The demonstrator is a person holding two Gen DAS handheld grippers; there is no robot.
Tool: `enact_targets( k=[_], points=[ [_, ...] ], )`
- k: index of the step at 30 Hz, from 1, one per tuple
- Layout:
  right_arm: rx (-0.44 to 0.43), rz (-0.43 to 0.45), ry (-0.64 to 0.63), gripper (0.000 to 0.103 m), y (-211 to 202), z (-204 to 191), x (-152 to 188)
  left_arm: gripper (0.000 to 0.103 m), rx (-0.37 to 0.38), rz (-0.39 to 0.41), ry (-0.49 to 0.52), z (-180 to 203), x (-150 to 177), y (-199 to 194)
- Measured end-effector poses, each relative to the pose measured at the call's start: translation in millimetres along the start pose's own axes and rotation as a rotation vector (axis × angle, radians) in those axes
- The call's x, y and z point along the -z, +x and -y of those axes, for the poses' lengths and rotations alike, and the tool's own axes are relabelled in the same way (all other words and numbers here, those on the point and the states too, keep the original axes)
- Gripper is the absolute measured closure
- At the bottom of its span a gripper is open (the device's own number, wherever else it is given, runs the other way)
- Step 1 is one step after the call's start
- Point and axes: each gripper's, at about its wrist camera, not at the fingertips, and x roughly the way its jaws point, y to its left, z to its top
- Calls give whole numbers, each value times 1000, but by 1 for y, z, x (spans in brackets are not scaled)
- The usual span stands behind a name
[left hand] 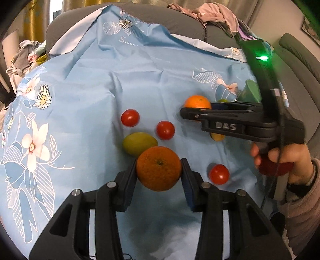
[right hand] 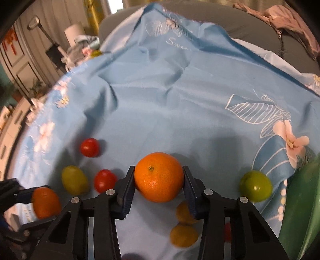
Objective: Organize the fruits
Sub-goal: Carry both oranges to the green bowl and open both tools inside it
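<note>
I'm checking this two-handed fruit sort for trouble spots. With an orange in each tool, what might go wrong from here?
1. The left tool grips its orange only at the sides; the round fruit may slip out.
2. The right tool holds an orange above two small yellow-orange fruits; lowering there might crush or scatter them.
3. The loose tomatoes on the wrinkled cloth may roll if bumped.

A grey sofa [left hand: 180, 14] stands behind the cloth-covered table [left hand: 90, 84], with crumpled pink clothing [left hand: 212, 14] on its backrest. Yellow curtains [left hand: 34, 22] hang at left. Panelled wall [right hand: 22, 66] visible; a framed picture [left hand: 311, 30] at right.
</note>
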Motion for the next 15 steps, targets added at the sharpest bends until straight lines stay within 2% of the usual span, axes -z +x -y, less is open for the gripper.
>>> enact_targets(
  k=[5, 9, 13, 15],
  points=[
    [-21, 118, 53, 57, -55, 6, 13, 61, 26, 20, 41, 18, -7, -12],
    [-11, 212, 118, 57, -102, 27, 33, 61, 72, 38, 97, 46, -16, -19],
    [55, 284, 192, 57, -139, 54, 56, 61, 144, 61, 181, 88, -33, -21],
    [117, 304, 220, 57, -152, 66, 69, 61, 170, 71, 215, 106, -41, -18]
  ],
)
